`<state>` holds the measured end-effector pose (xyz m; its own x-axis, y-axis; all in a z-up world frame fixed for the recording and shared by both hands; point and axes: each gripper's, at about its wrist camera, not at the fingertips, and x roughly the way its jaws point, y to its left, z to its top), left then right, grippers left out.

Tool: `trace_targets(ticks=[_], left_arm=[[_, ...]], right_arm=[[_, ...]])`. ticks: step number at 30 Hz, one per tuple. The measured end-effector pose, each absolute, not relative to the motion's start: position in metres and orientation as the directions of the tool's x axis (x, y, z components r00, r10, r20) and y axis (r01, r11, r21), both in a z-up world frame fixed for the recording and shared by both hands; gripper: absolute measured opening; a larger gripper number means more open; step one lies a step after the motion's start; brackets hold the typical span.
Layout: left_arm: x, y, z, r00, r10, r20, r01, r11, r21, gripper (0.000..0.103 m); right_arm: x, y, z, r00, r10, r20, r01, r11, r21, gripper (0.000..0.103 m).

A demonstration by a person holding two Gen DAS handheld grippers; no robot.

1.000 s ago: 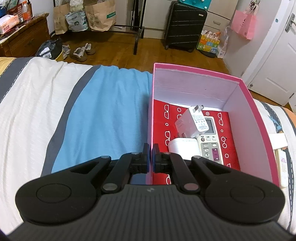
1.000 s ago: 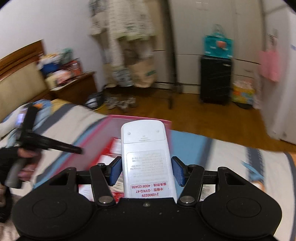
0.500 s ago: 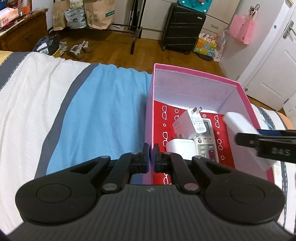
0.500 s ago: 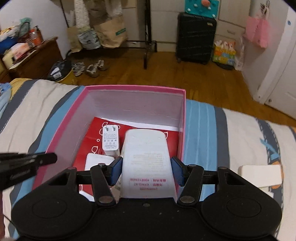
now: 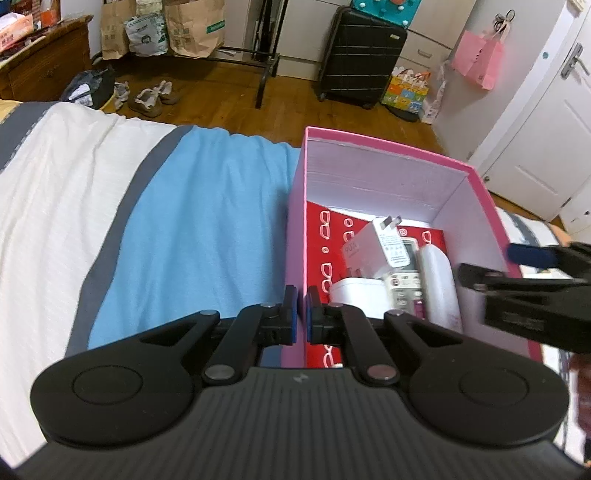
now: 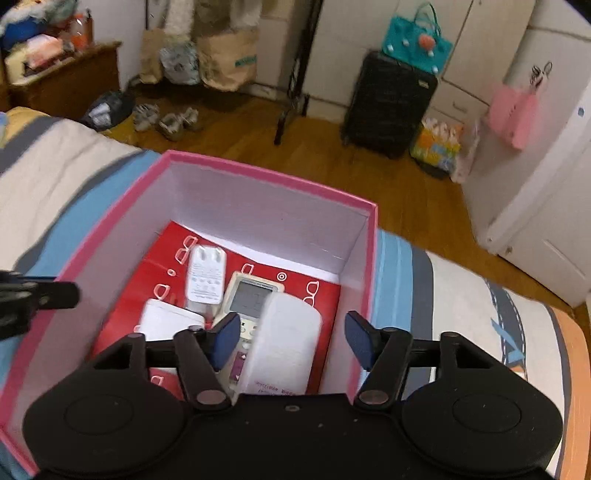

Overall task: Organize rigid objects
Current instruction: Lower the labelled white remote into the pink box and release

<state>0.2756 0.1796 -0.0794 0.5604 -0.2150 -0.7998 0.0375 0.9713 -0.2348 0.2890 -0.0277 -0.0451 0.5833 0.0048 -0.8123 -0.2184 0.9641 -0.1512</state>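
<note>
A pink box with a red patterned floor sits on the bed. Inside lie a white charger plug, a white adapter block, a remote with a screen, and a white remote lying face down. My left gripper is shut on the box's left wall. My right gripper is open above the face-down remote, with the remote lying loose between its fingers; it also shows in the left wrist view.
The bed has a white, grey and blue striped cover. Beyond its far edge is wooden floor with a black suitcase, shoes, paper bags and a rack. A white door stands at the right.
My right gripper carried the white remote over the box, lowered it inside and opened; the remote now lies beside the screen remote. My left gripper stayed shut on the box wall.
</note>
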Motion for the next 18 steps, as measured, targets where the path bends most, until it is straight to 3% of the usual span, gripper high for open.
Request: trace_targets(ticks=[9,18], left_arm=[[0.276,0.177,-0.079,0.559,-0.200,-0.805,0.034,0.975,-0.219,0.003],[0.277,0.179,-0.078,0.550,-0.196,-0.812,0.011,0.974,-0.228,0.003]], right_arm=[[0.222,-0.105,0.011,0.640,0.304,-0.706,-0.391,0.919,0.041,0.067],[0.197,-0.191,-0.002,0.563,0.329,-0.758,-0.382,0.917,0.115,0.067]])
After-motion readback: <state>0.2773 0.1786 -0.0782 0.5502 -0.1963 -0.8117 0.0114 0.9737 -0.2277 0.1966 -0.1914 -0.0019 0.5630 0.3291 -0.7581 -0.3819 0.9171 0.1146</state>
